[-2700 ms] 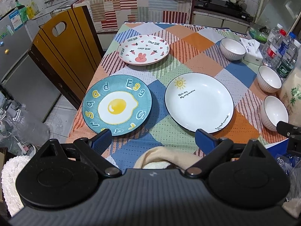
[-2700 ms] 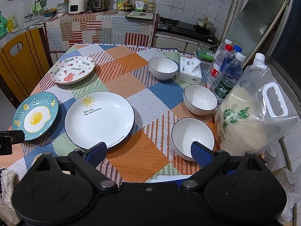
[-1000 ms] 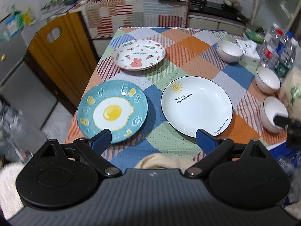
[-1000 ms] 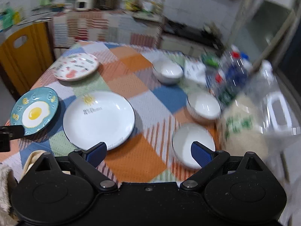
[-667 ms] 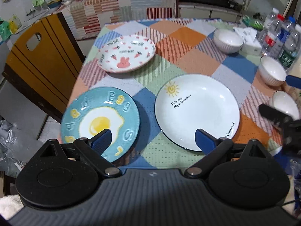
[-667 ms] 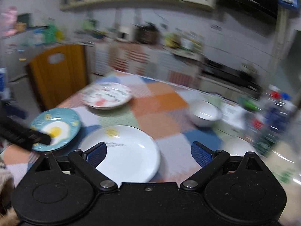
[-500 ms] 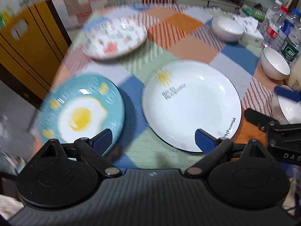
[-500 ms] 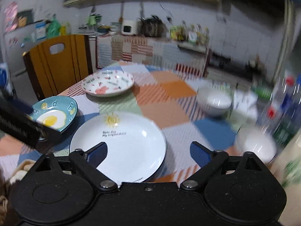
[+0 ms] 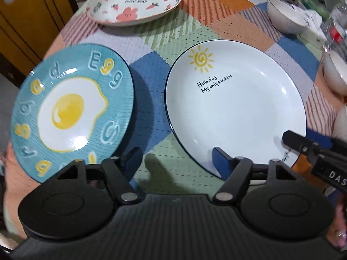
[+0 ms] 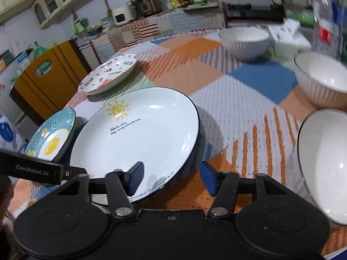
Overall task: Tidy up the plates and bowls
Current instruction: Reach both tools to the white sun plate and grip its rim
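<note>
White glazed ceramic with a thin dark-blue rim makes up the large round sun plate [image 9: 236,108], which lies flat near the front edge of the table under a patchwork tablecloth [image 9: 151,43] of orange, blue, green and striped squares; a small yellow spiral sun sits at about eleven o'clock on its face, with the black handwritten words "Hello day, My only sunshine" just below. At nine o'clock from it, just beside but not touching, lies the teal round egg plate [image 9: 71,110], ribbed, with a fried egg in the middle and raised yellow and blue letters around the rim. At eleven o'clock, farther back, sits the white bunny plate [image 9: 134,2] with pink hearts, carrots and a pink rabbit. Three white ribbed bowls [image 10: 245,42] stand well apart from the plates along the three o'clock side of the table. The left gripper [image 9: 176,157] hangs over the near gap between the egg plate and the sun plate, its jaws closing on nothing. The right gripper [image 10: 171,178] straddles the sun plate's near rim at five o'clock, jaws closing, pads not yet pressing it.
</note>
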The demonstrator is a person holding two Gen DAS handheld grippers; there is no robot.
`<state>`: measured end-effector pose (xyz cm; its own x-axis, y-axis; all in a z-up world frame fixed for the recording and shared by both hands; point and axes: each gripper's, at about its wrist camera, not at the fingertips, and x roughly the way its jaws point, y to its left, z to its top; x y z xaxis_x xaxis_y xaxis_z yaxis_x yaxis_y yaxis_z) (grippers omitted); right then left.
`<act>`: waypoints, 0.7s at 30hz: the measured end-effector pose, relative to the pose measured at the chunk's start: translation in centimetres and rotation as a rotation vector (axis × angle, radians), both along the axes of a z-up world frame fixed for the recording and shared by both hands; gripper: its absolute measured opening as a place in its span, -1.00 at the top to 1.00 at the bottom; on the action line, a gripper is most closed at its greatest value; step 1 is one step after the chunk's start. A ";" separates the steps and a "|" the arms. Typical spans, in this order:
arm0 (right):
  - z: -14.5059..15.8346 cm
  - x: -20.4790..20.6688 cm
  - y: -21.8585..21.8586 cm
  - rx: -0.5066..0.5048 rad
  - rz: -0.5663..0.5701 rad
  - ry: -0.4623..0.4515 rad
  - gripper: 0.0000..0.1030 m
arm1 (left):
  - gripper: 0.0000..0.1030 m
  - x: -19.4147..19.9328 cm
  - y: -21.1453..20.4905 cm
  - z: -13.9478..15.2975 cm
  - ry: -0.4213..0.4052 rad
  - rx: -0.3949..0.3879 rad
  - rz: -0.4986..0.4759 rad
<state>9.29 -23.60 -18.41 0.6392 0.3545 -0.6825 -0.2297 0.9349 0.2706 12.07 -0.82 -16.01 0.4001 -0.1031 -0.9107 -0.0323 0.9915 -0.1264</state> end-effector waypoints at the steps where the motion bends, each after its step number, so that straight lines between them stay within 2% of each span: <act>1: -0.2 0.2 -0.2 0.017 -0.009 0.006 -0.05 | -0.22 0.2 0.1 -0.2 -0.004 -0.013 0.008; 3: -0.7 0.6 -0.5 0.042 -0.021 0.008 0.10 | -0.07 0.6 0.2 -0.5 -0.020 -0.035 0.013; 6: -1.1 1.1 -0.6 0.059 -0.020 0.009 0.56 | 0.12 1.0 -0.2 -0.7 -0.052 -0.044 -0.002; 7: -1.2 1.1 -0.6 0.063 -0.015 0.002 0.57 | 0.18 1.1 -0.3 -0.7 -0.061 -0.049 -0.008; 8: -1.2 1.1 -0.5 0.061 -0.013 -0.007 0.57 | 0.35 1.2 -0.4 -0.7 -0.069 -0.061 -0.016; 13: -1.7 1.0 -1.0 0.090 0.001 -0.036 0.56 | 0.37 1.5 -0.6 -0.5 -0.053 -0.055 -0.022; 17: -1.0 1.5 -0.5 0.040 0.035 -0.018 0.57 | 0.38 1.6 -0.8 0.0 -0.047 -0.030 -0.051; 21: 0.0 2.5 -0.8 0.045 0.048 -0.001 0.57 | 0.38 1.7 -1.7 1.7 -0.097 0.010 -0.104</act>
